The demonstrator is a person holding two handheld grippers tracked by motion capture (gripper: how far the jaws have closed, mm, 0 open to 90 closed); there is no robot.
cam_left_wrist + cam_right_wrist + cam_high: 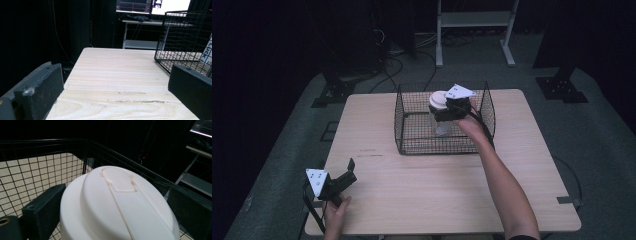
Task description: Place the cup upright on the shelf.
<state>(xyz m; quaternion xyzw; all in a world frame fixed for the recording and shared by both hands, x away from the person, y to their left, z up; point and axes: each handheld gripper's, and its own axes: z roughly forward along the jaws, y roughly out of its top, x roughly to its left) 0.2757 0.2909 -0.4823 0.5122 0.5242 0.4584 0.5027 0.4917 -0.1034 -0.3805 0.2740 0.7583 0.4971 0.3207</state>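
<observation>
clear jar, rounded white lid, wire basket

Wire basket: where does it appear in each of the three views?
High view: wire basket at the table's far middle, around the white-lidded jar.
Left gripper view: upper right, on the table.
Right gripper view: mesh walls behind the jar's lid.
Shared landmark: the wooden table.

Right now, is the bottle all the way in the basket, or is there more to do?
Done so far: the bottle with its white cap is inside the wire basket. In hand: the right gripper has its jaws on either side of the bottle, just under the cap; I cannot tell if the bottle stands on the basket floor. Left, probably: letting go and pulling the arm out. The left gripper rests open on the table.
</observation>
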